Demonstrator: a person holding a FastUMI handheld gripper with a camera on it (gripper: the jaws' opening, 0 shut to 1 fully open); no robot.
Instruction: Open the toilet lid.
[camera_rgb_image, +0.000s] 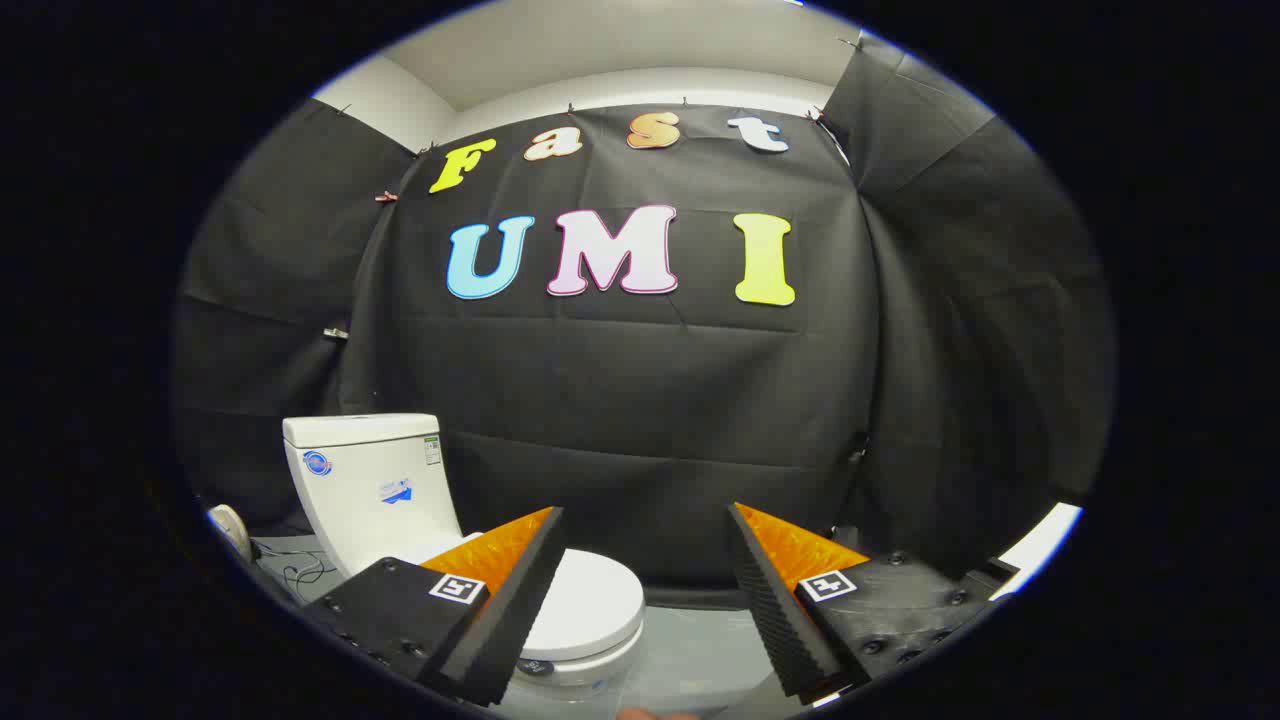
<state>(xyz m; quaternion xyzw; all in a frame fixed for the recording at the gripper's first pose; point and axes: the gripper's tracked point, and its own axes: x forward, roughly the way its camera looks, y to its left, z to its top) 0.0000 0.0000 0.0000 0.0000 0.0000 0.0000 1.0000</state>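
It was a staged recording booth rather than a real bathroom: black cloth (640, 420) hung as walls around a lone white toilet (400, 500) on a grey floor (700, 650).

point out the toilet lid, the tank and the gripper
lid (592, 603), gripper view, on its closed top beyond the left finger
tank (375, 480), gripper view, on its front face
gripper (645, 530), gripper view, midway between the open fingertips, which touch nothing

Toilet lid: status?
Gripper open, holding nothing. Toilet lid shut, down on the bowl, partly behind one finger. Nothing between fingers and lid.
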